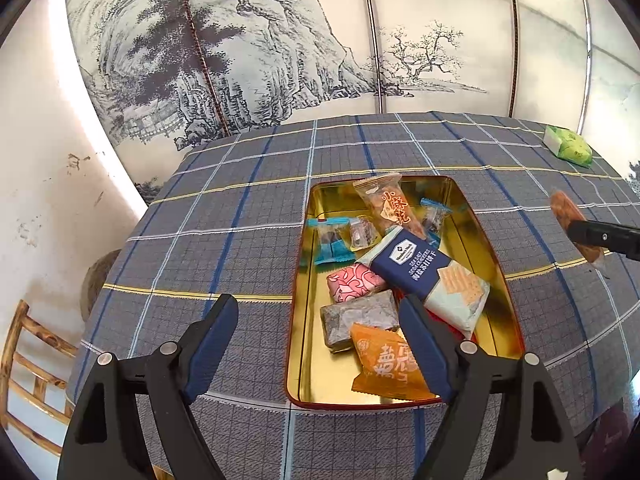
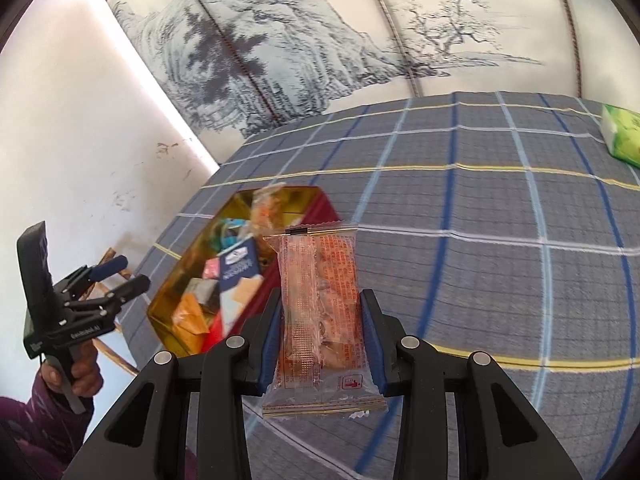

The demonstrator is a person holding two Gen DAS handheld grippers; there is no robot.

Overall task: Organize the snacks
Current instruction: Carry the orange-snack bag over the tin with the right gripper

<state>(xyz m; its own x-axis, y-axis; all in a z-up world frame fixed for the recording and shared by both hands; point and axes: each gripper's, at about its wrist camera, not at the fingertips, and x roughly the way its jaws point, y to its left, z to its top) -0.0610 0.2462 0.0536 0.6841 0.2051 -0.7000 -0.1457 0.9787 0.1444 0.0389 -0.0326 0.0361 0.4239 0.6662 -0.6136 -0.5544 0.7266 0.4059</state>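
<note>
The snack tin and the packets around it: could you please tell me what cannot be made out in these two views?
- Left wrist view: the red packet under the blue cracker pack is mostly covered.
- Left wrist view: the right gripper is cut off by the edge.
- Right wrist view: the tin is partly hidden behind the clear packet.
- Right wrist view: the green pack is cut off.

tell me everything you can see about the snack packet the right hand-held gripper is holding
The snack packet is a clear plastic wrapper with red-orange print and crimped ends, a brownish snack showing inside. It stands roughly upright, clamped across its middle between the blue pads of the right hand-held gripper, held in the air above the checked tablecloth, beside the gold tin. Only the pads touch it.
</note>
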